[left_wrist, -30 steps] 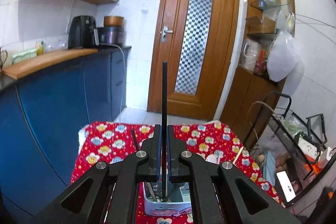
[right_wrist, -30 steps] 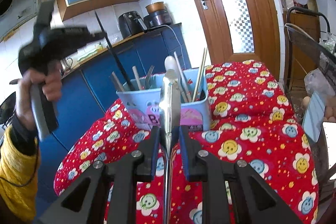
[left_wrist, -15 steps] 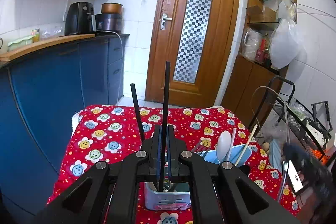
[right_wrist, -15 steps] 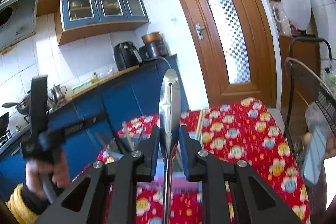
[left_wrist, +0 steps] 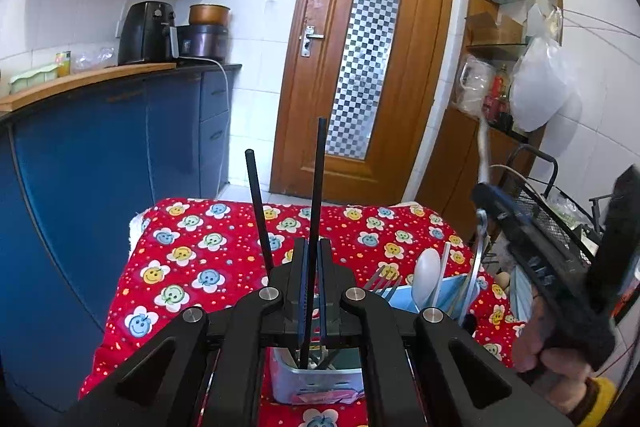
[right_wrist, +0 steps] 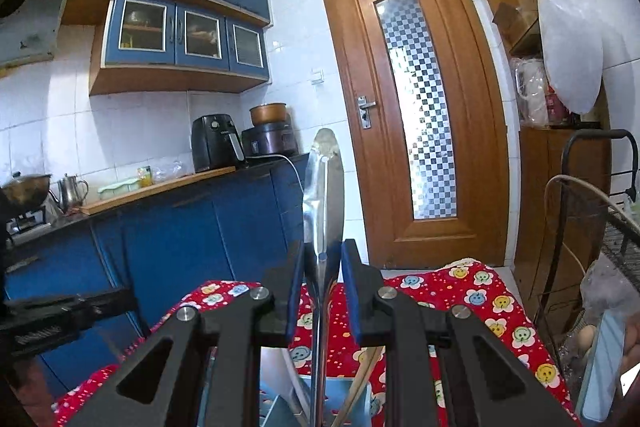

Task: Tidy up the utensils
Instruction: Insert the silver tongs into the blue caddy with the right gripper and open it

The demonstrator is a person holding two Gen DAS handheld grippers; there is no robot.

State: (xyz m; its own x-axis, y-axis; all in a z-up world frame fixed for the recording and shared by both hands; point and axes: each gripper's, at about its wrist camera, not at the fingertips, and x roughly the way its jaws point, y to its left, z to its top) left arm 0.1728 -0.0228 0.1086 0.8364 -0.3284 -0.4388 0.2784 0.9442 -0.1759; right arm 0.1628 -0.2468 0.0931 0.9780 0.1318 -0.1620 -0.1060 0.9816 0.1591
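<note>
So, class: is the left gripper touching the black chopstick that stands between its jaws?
Touching. The left wrist view shows the left gripper with its jaws shut on the black chopstick, no gap on either side.

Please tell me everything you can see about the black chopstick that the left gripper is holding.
The black chopstick is a thin, straight, matte black stick; its material cannot be told. It stands almost upright, clamped between the shut fingers of the left gripper. Its top end rises well above the gripper, in front of the door. Its lower end reaches down into the pale plastic utensil holder on the red flowered cloth. A second black stick leans beside it, apart from it.
</note>
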